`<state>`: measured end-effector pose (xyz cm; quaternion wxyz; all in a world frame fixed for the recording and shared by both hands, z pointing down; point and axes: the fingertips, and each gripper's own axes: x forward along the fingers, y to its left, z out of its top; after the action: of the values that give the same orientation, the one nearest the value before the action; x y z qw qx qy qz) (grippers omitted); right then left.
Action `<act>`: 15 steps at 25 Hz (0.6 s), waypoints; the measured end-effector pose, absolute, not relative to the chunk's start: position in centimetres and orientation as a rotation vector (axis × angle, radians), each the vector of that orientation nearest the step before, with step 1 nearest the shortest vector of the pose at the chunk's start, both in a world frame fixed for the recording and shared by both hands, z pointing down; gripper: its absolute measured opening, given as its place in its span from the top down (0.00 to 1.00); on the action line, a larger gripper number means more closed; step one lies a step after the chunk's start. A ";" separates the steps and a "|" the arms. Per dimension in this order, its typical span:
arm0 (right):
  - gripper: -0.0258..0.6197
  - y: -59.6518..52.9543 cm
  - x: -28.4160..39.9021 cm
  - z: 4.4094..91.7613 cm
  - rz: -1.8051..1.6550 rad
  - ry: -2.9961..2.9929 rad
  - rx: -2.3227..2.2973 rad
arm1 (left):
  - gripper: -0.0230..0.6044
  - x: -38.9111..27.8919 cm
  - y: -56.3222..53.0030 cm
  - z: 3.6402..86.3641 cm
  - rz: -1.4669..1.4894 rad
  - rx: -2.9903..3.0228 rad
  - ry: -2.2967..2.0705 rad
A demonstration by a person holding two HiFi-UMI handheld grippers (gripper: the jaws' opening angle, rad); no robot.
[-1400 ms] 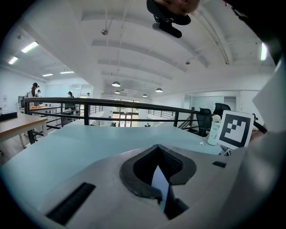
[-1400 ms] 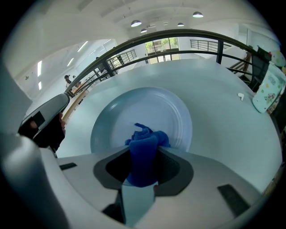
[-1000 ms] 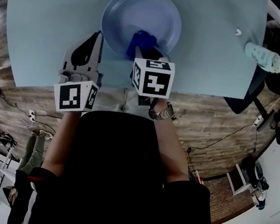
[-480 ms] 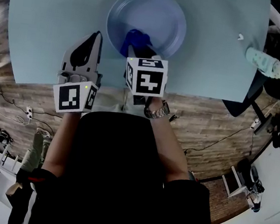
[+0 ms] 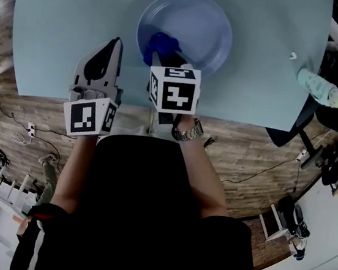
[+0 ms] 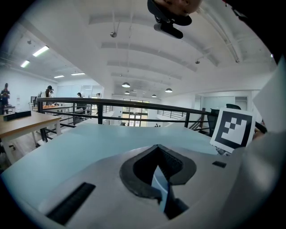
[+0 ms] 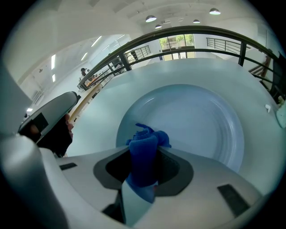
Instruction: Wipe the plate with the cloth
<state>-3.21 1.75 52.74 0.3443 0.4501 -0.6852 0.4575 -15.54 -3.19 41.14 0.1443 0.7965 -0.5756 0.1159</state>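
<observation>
Plate (image 5: 199, 21) on tabletop (image 5: 61, 15) | cloth (image 5: 160, 41) clamped in right tongs (image 7: 143, 167), pressed on plate's near-left inside | left tongs (image 6: 160, 190) together, empty, left of plate.

A pale blue table (image 5: 60, 24) stands on a wooden floor (image 5: 250, 149).

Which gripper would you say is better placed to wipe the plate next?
The right gripper: it is shut on the cloth, over the plate's near edge. The left gripper is shut and empty, beside the plate.
</observation>
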 end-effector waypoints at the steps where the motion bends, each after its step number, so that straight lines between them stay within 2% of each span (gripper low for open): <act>1: 0.77 1.6 -3.4 52.7 1.188 -1.781 1.166 | 0.96 -15.7 -3.3 41.2 0.333 2.291 -1.664; 15: 0.77 -1.4 -5.1 52.6 1.199 -1.800 1.145 | 0.96 -16.5 -5.3 41.9 0.333 2.258 -1.671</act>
<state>-5.07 -1.37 52.62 0.3404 0.4400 -0.6915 0.4608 -16.45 -5.27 41.87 0.1558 0.7884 -0.5837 0.1163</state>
